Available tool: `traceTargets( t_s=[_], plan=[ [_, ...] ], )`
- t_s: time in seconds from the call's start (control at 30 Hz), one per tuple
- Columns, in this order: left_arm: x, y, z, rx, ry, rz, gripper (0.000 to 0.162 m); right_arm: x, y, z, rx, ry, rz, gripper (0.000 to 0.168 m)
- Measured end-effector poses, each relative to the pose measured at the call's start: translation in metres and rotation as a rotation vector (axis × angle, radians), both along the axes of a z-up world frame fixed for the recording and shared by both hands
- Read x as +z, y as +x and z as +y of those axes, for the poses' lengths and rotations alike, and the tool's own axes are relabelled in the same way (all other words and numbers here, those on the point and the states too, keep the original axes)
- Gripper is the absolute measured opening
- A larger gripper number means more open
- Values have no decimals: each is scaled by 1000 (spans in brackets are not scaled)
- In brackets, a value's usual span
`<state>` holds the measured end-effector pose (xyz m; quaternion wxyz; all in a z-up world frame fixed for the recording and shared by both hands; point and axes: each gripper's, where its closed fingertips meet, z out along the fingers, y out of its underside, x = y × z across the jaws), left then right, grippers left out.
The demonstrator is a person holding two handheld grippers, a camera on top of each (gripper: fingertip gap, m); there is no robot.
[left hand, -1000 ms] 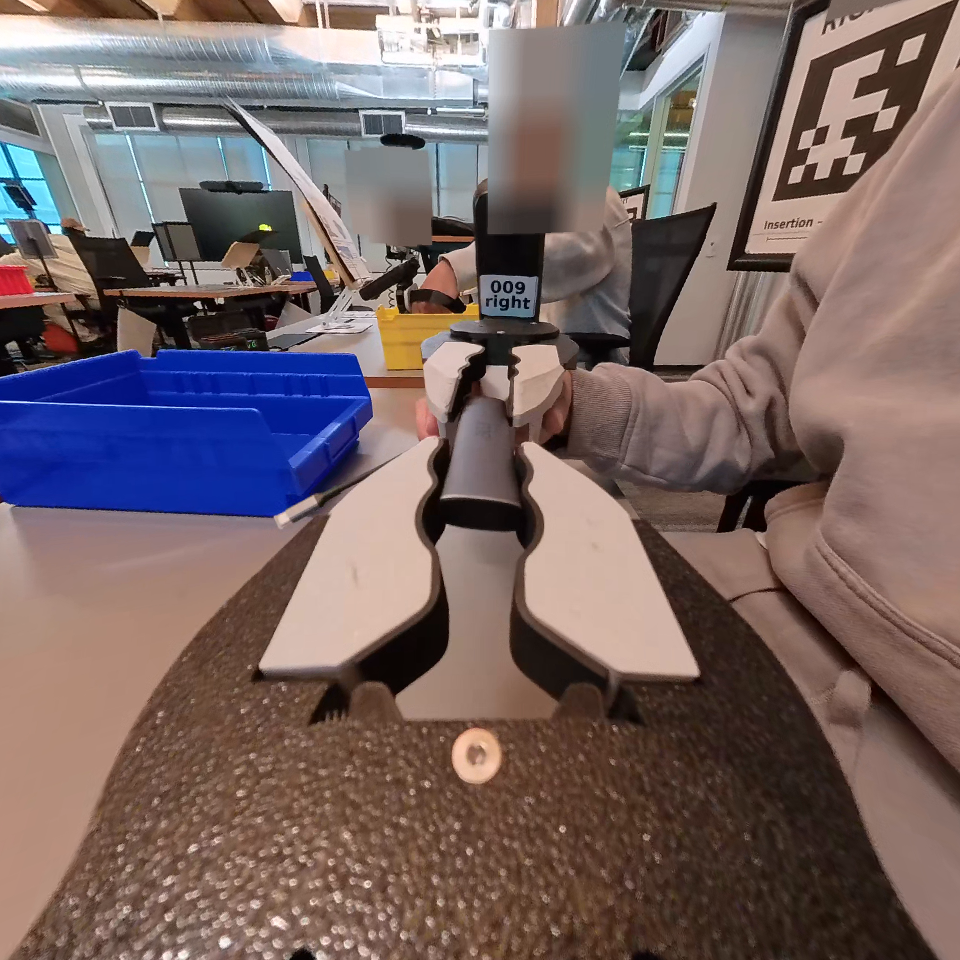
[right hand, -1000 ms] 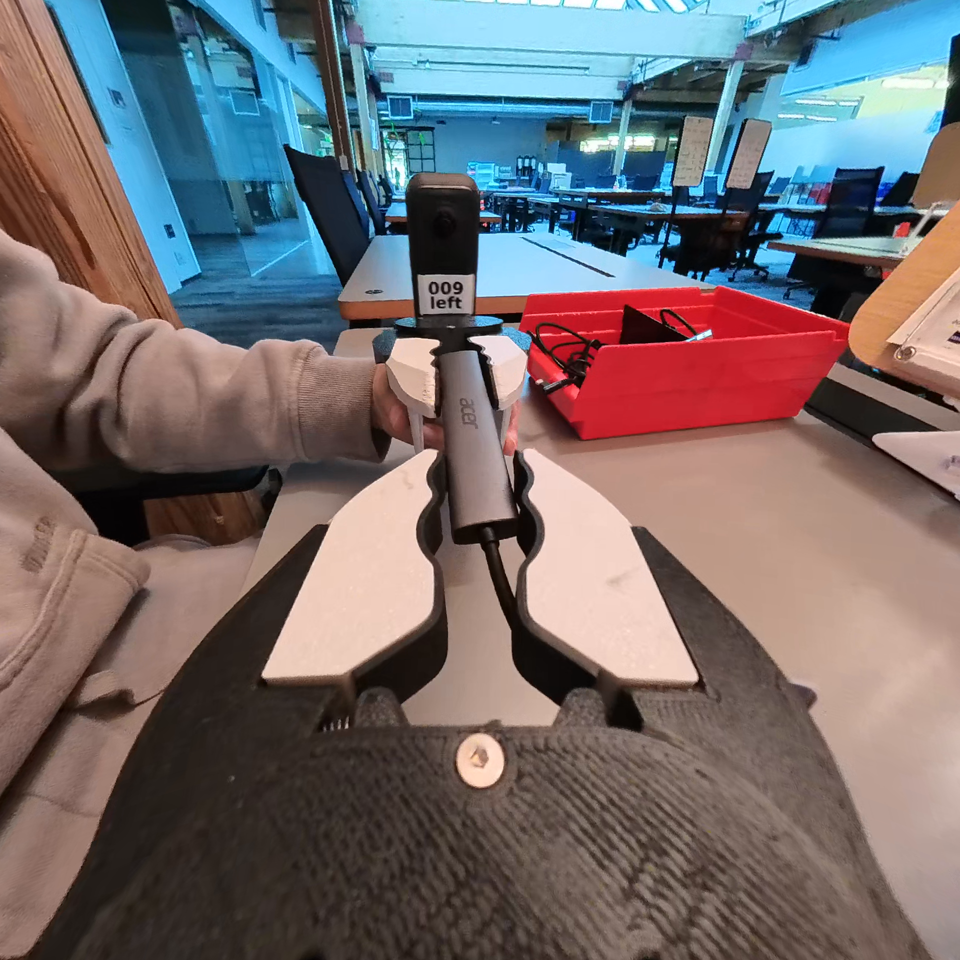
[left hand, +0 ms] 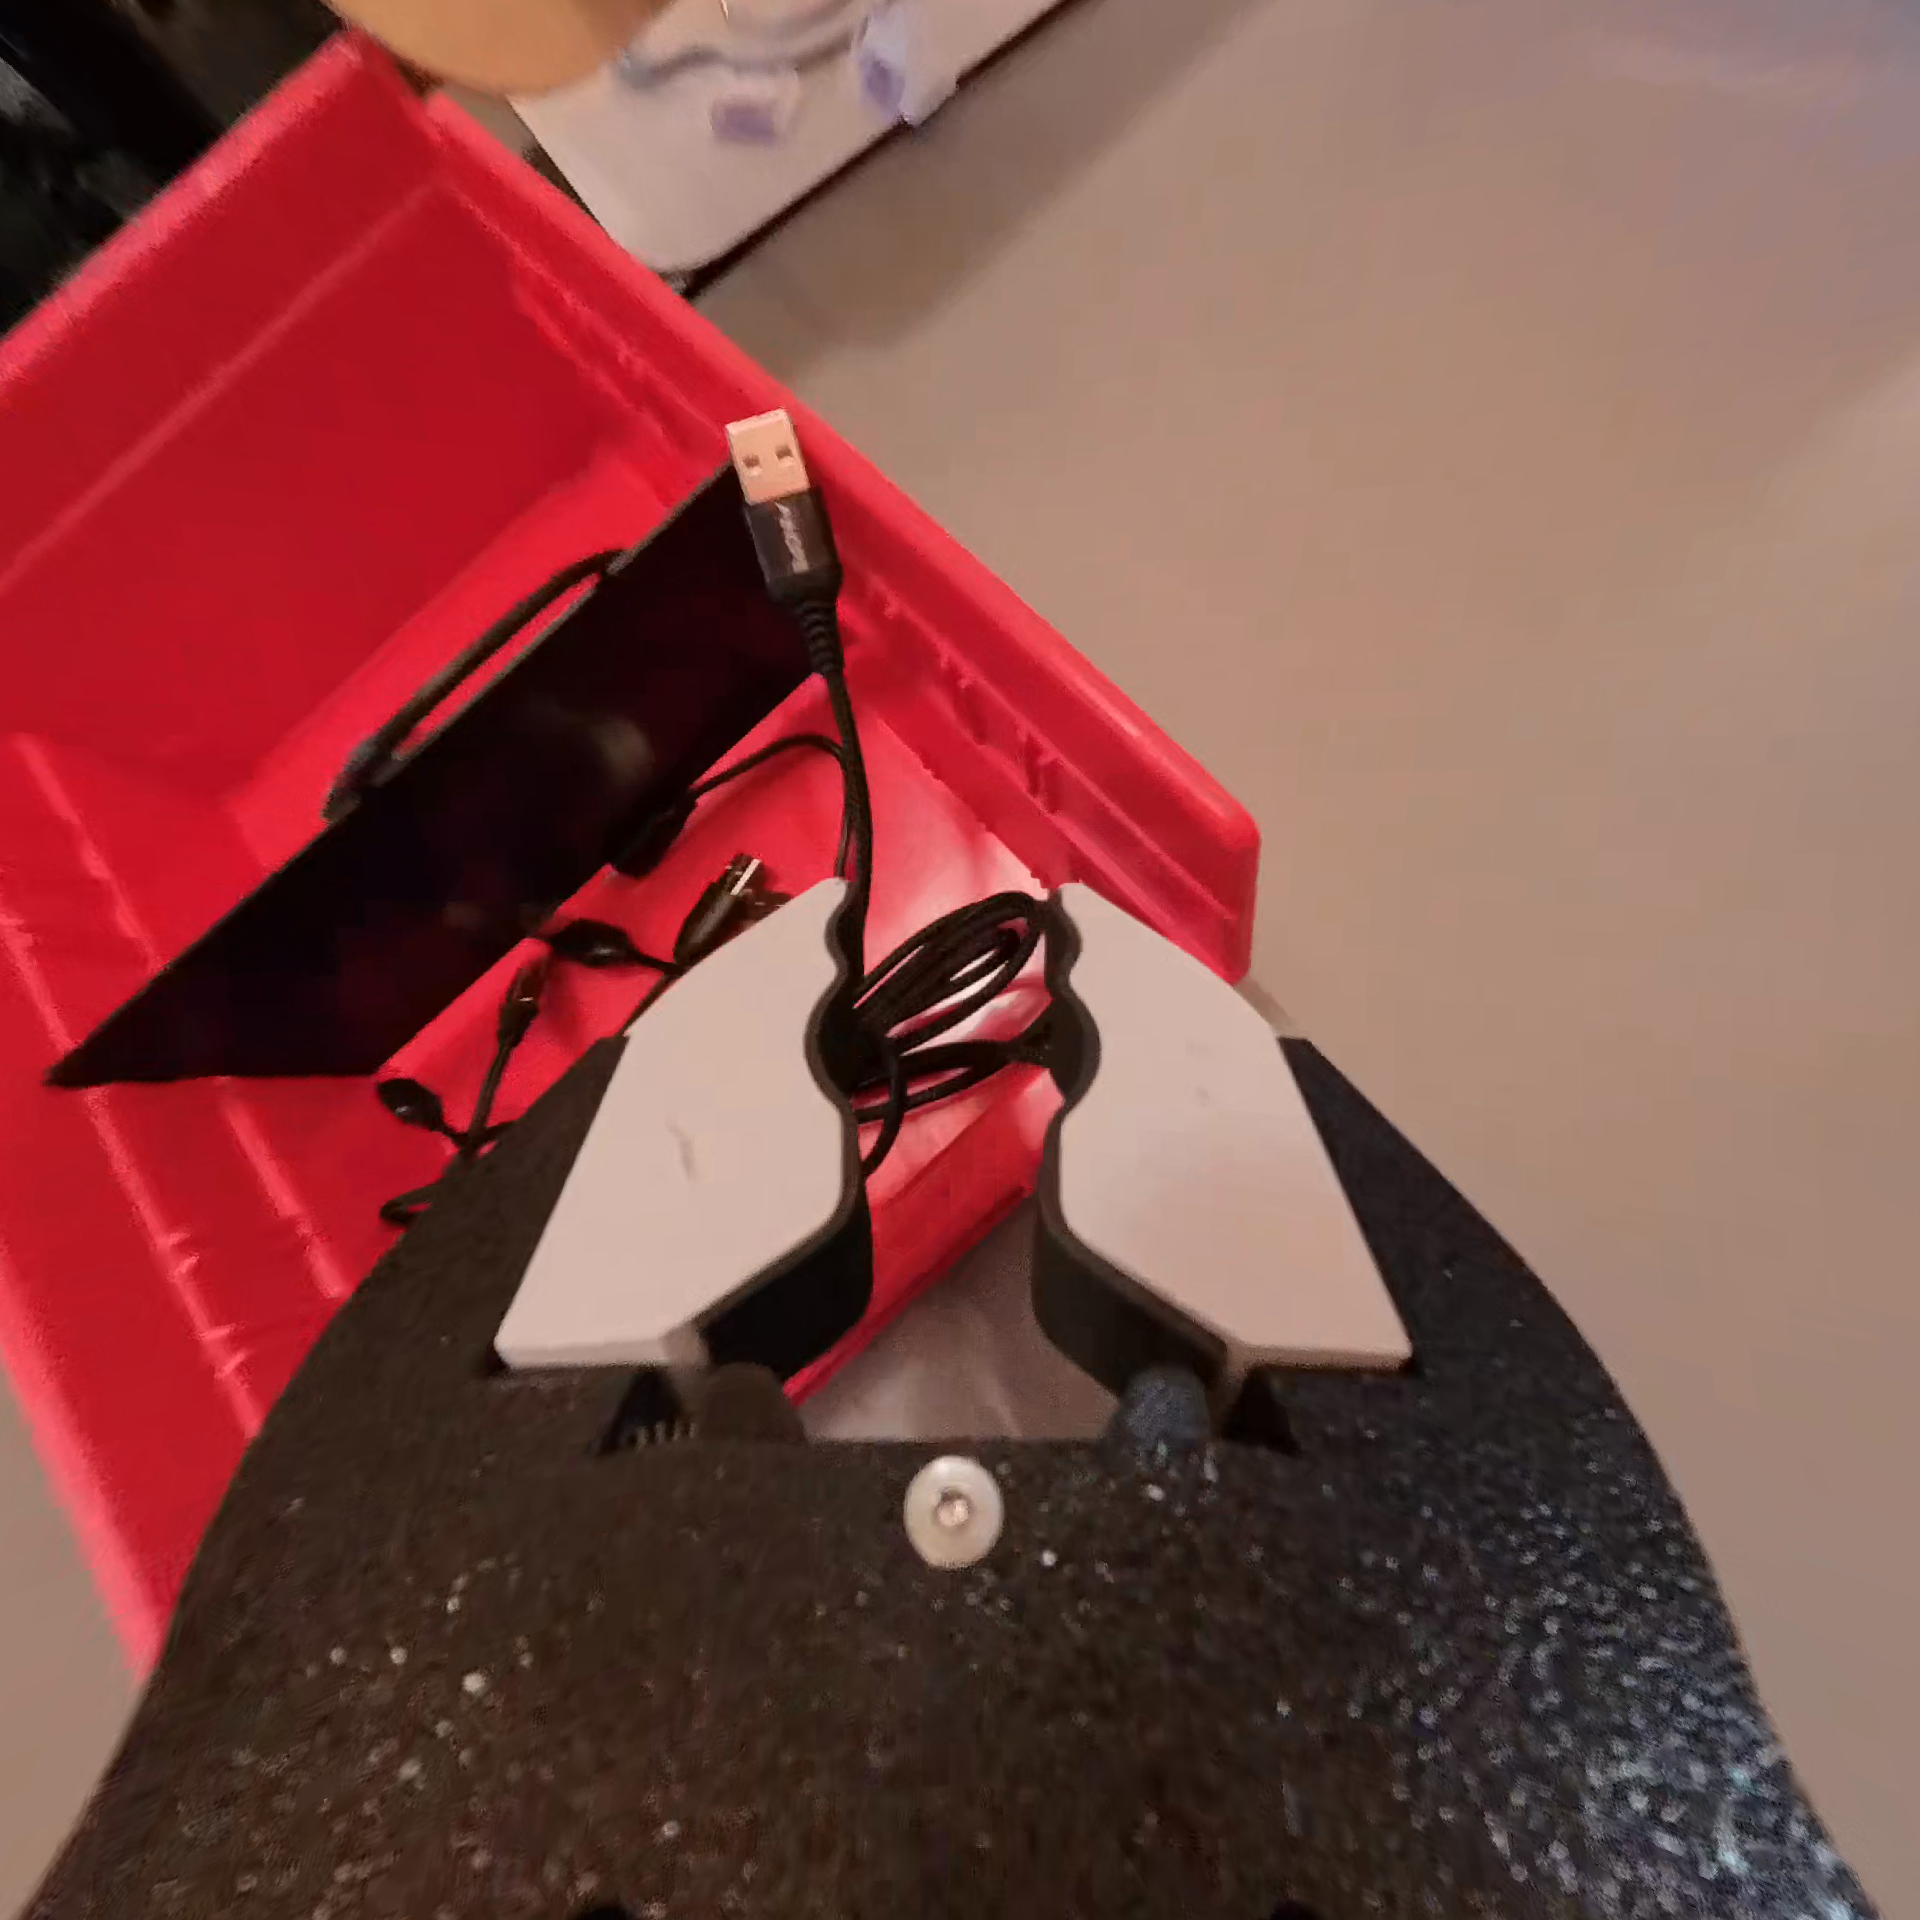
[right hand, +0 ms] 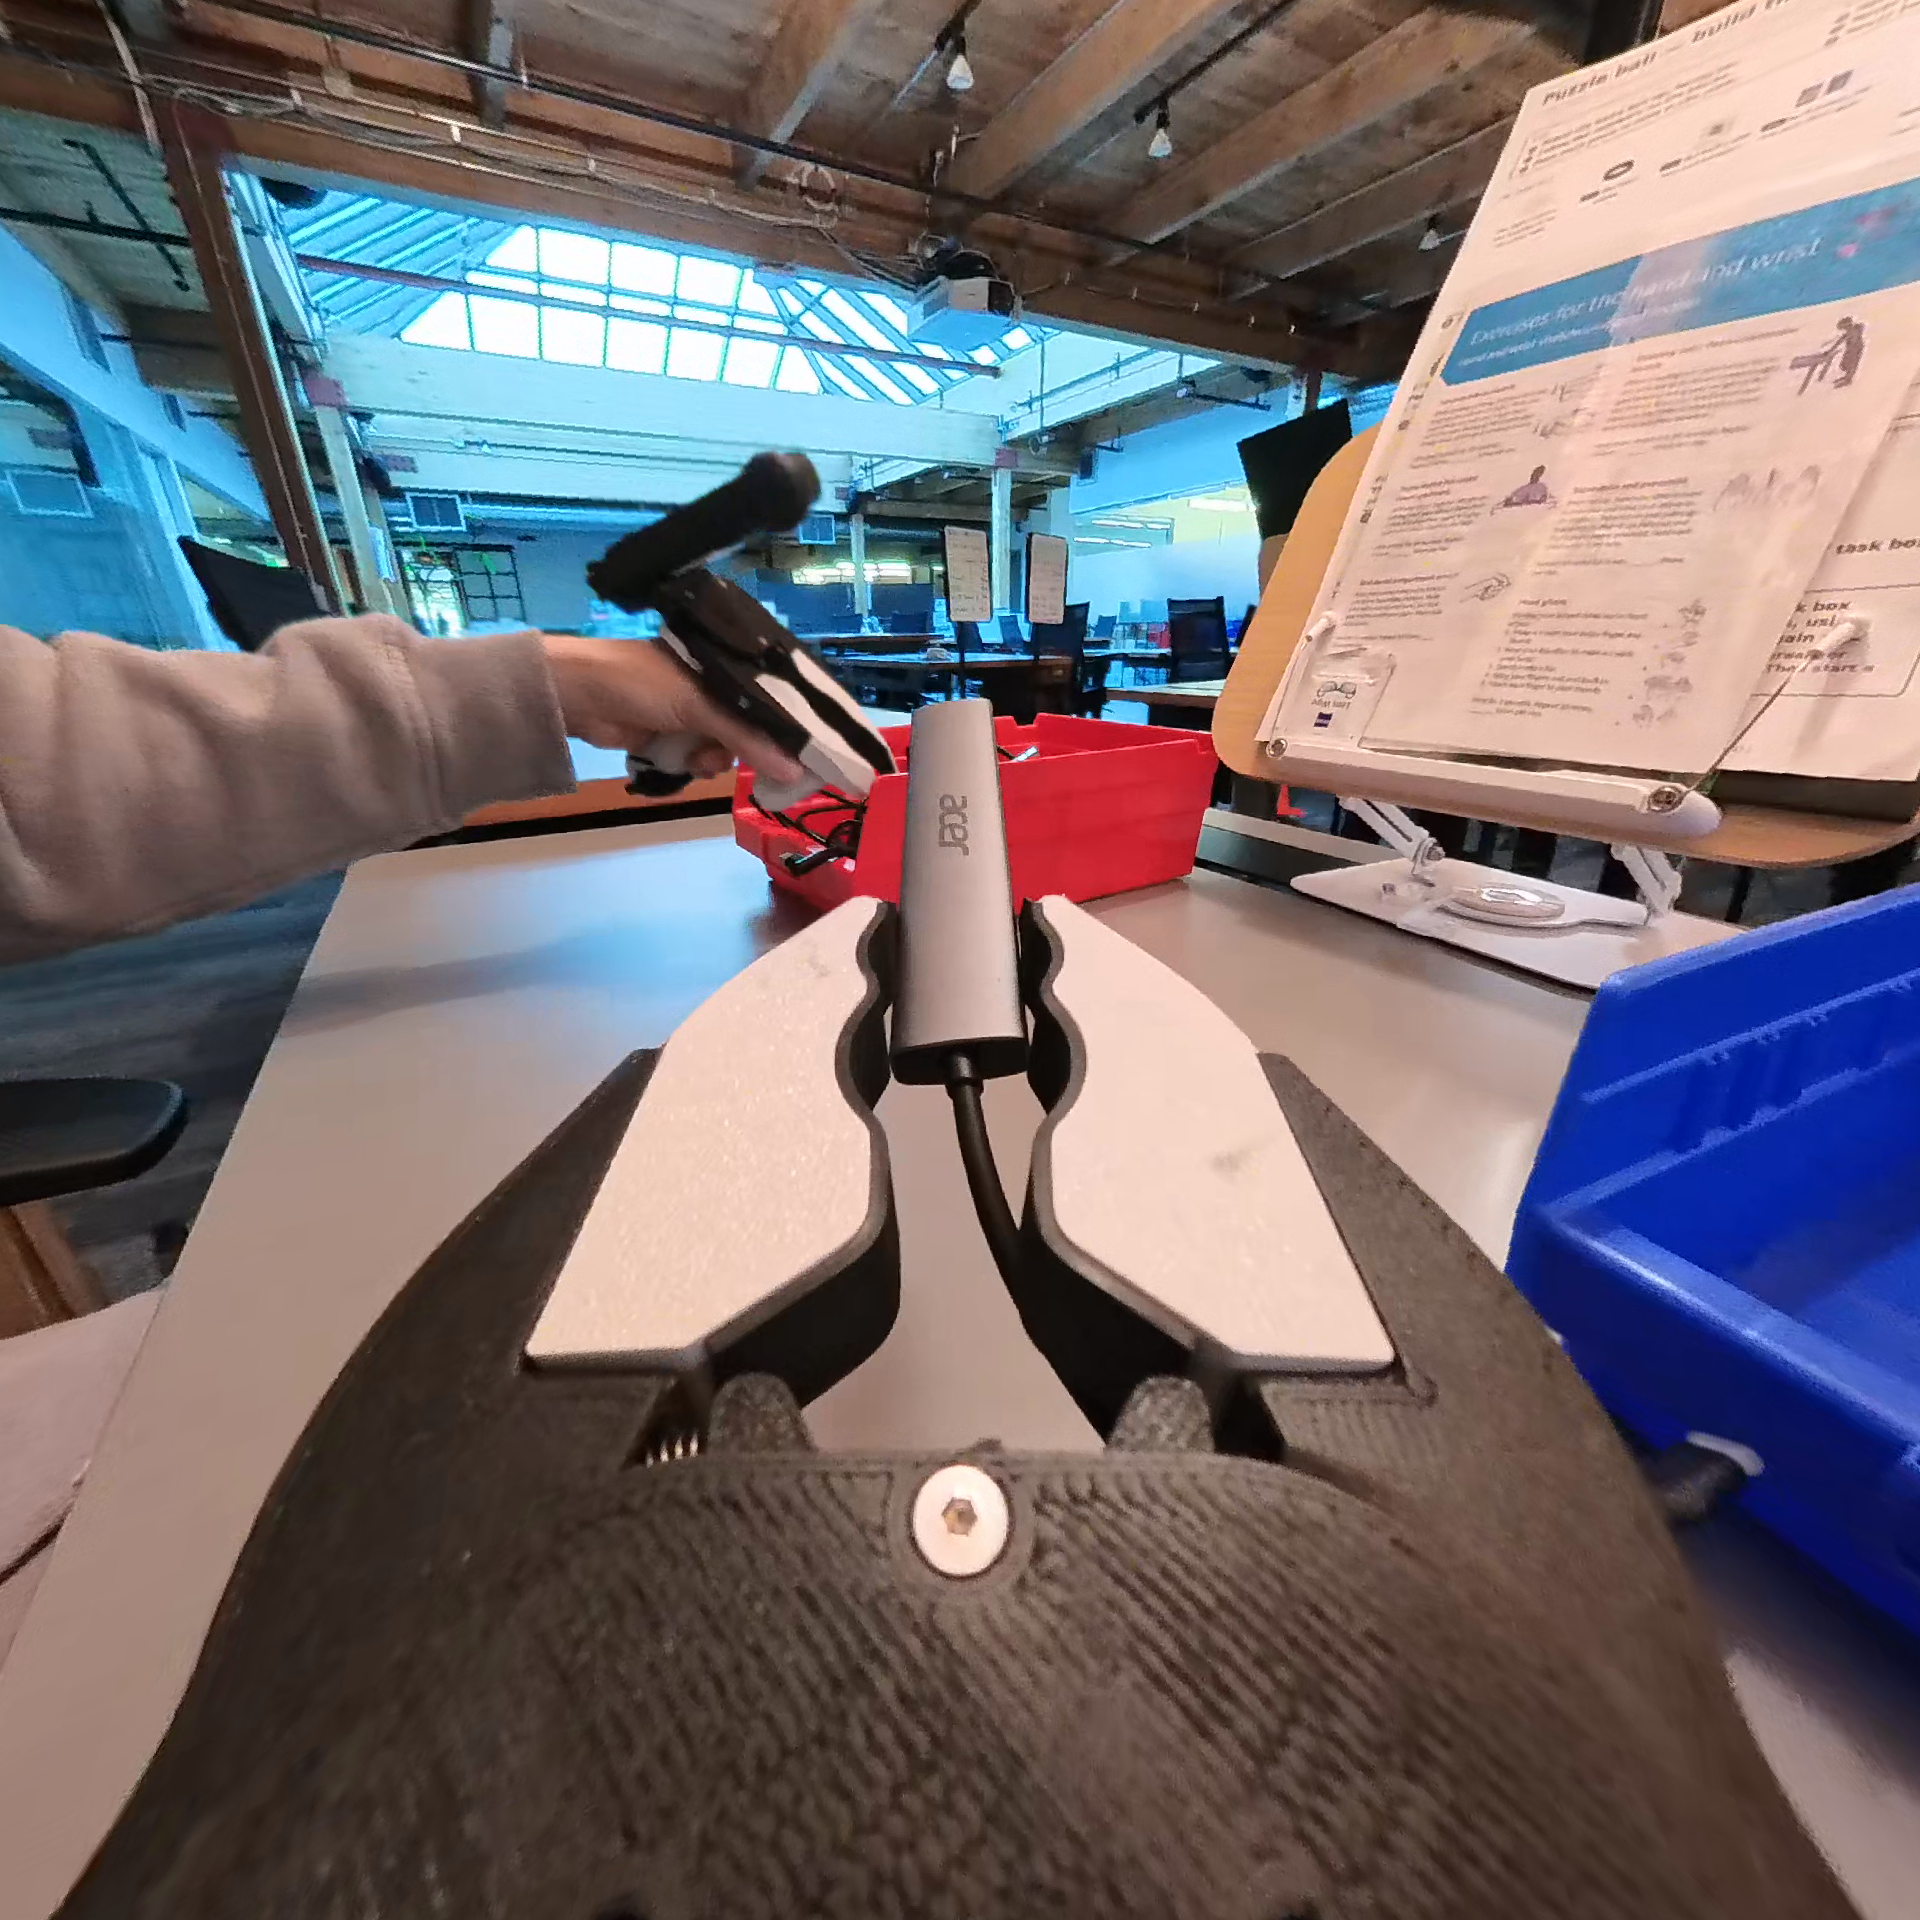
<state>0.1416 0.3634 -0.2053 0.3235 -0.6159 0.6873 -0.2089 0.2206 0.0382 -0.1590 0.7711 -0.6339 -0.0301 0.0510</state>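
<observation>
Hub (right hand: 956, 894), grey and slim, sat clamped in our right gripper (right hand: 956, 971) above the table (right hand: 499, 997); our left gripper (left hand: 945, 997), jaws parted, straddled black cables (left hand: 935, 997) inside the red bin (left hand: 312, 436), nothing gripped yet.

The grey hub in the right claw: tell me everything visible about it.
The grey hub is a slim, rounded bar with a matte, metal-looking finish and dark lettering on top. A black cable leaves its near end. It points forward, tilted slightly upward, clamped near that end between the right claw's fingers, held above the grey table.
</observation>
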Motion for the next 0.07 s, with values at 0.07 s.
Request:
traceTargets(
  t_s=[0.07],
  plan=[
    [-12,8,3,8,-29,36,30,1,0,-1,20,4,13,23]
  ],
)
